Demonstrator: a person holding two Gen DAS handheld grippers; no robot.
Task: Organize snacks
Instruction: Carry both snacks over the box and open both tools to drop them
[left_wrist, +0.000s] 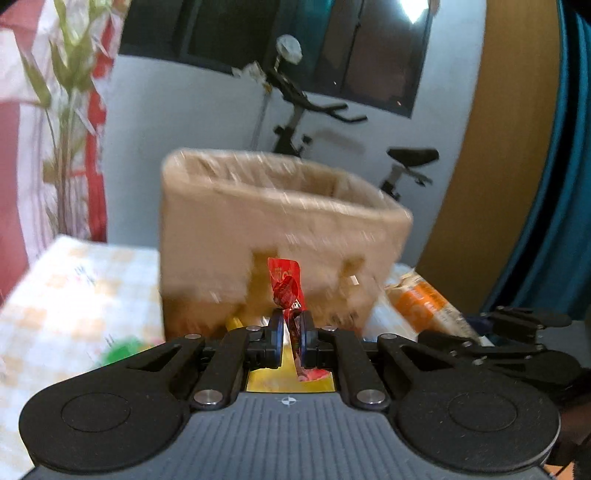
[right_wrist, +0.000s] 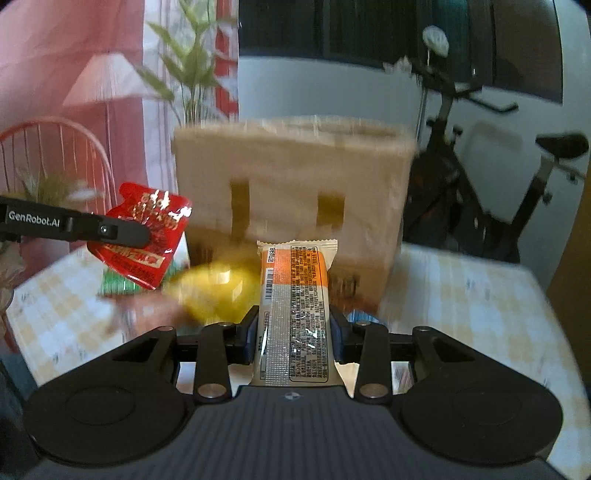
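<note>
Glossy foil red packet, matt cardboard box.

A lived-in home room is shown here. An exercise bike is parked against the white wall, under a dark window. A checked tablecloth is spread over the table, and a floor lamp, a leafy plant and a red wire chair are seen behind its far left corner.
</note>
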